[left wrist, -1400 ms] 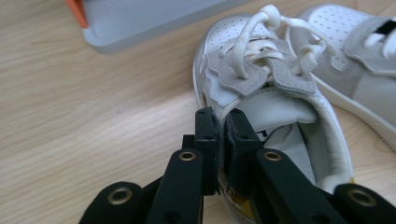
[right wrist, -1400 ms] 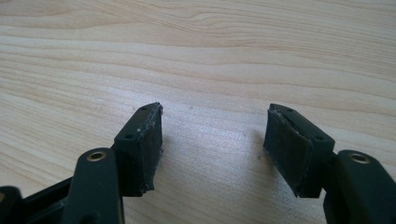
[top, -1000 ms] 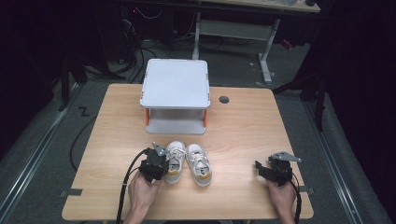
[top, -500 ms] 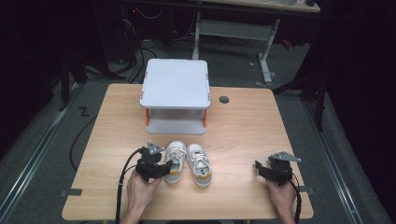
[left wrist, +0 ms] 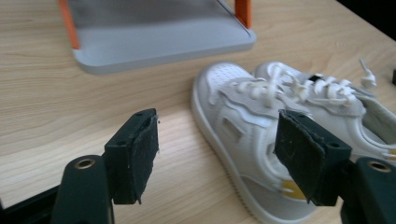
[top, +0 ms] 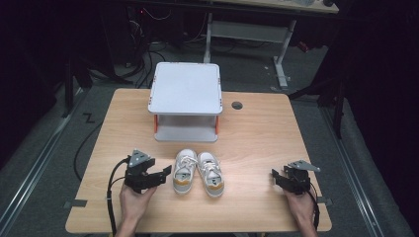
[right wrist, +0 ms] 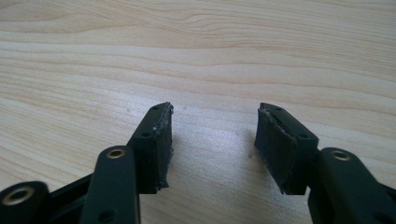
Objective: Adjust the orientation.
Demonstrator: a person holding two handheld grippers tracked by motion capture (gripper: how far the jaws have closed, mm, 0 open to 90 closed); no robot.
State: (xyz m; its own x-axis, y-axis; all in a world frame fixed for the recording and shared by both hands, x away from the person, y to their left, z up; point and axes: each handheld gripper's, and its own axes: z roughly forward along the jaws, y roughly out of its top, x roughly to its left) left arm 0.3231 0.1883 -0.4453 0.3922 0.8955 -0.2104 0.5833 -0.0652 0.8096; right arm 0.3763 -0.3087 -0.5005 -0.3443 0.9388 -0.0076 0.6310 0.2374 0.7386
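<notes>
**Left shoe let go, pair side by side**

Now that the jaws of the left gripper (top: 165,173) have just been opening, stands pulled back left of the left shoe (top: 184,172), pads apart, nothing between. Right shoe (top: 210,173) touching beside it, near the shelf (top: 185,88). Right gripper (top: 274,176), far right, jaws just narrowed, empty over bare table (top: 257,128). Likely placement finished.

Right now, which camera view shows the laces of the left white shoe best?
The left gripper view: the left white shoe lies close, so its laces and stitching are clear. The high view shows the shoe small, laces barely readable. The right gripper view looks at bare table.
</notes>
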